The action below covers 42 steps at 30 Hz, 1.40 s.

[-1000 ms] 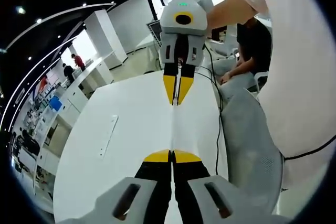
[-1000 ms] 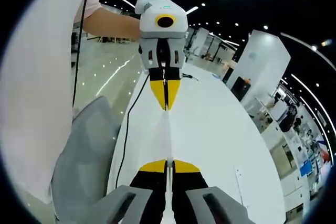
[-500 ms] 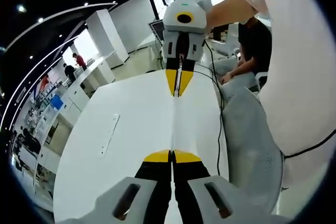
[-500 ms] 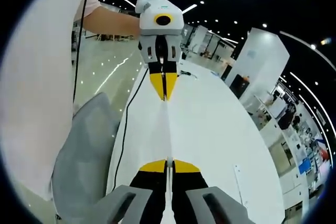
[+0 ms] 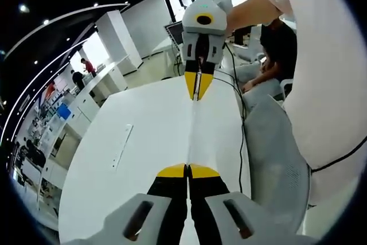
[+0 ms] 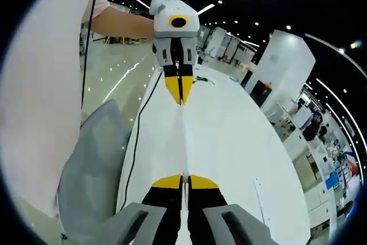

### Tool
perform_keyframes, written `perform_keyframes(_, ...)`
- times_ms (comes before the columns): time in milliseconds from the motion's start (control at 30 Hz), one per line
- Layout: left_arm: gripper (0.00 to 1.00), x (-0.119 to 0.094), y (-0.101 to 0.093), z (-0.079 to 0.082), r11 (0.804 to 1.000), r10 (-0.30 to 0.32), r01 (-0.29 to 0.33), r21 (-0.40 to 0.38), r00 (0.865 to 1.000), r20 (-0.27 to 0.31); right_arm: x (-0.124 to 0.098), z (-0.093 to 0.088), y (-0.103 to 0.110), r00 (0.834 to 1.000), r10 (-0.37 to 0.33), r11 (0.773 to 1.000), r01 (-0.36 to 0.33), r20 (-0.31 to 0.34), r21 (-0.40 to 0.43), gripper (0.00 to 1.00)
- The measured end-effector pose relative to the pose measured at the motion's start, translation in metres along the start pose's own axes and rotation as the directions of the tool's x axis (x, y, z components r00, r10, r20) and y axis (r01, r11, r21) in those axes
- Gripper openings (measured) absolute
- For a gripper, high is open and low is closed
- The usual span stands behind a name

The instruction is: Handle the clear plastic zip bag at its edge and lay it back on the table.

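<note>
Between both grippers, zip bag (image 5: 191,136) stretched edge-on, left gripper (image 5: 187,169) and right gripper (image 6: 184,179) pinching opposite edges

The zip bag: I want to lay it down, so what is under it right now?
The white table lies under the bag, stretched edge-on between both hand-held grippers. The strip of table directly beneath its edge is covered.

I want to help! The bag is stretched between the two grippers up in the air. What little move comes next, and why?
Probably lower both together. The left gripper and right gripper each pinch an end of the clear zip bag, held taut, edge-on above the white table, so it is not laid down yet.
</note>
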<state>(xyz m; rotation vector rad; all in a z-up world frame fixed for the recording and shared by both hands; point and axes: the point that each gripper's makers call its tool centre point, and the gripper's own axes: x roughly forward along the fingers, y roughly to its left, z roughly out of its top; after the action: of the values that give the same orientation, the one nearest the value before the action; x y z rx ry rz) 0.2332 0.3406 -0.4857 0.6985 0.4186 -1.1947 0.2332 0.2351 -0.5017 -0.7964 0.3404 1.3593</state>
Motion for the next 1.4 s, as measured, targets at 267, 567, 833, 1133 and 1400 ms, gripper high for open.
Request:
perform_keyframes(267,0.00,-0.002,0.002,-0.001,1.000,0.006,-0.006,0.001,1.000,0.002,-0.004,-0.005,-0.001,1.000,-0.008,1.000,0.009,-0.009,0.005,0.00)
perform_keyframes(567,0.00,-0.002,0.002,-0.002,1.000,0.008,-0.008,-0.001,1.000,0.003,-0.008,-0.008,-0.002,1.000,-0.013,1.000,0.013,-0.017,0.006,0.00)
perform_keyframes(833,0.00,-0.004,0.002,-0.001,1.000,0.010,-0.010,0.001,1.000,0.006,-0.010,-0.011,-0.001,1.000,-0.012,1.000,0.012,-0.020,0.007,0.00)
perform_keyframes(1133,0.00,-0.005,0.001,0.004,1.000,0.016,-0.016,0.021,1.000,0.014,-0.010,-0.013,-0.002,1.000,-0.015,1.000,0.016,-0.027,0.017,0.00)
perform_keyframes(1400,0.00,-0.006,0.001,0.007,0.999,0.024,-0.025,0.035,0.999,0.023,-0.007,-0.016,0.001,0.999,-0.006,1.000,0.007,-0.037,0.021,0.00)
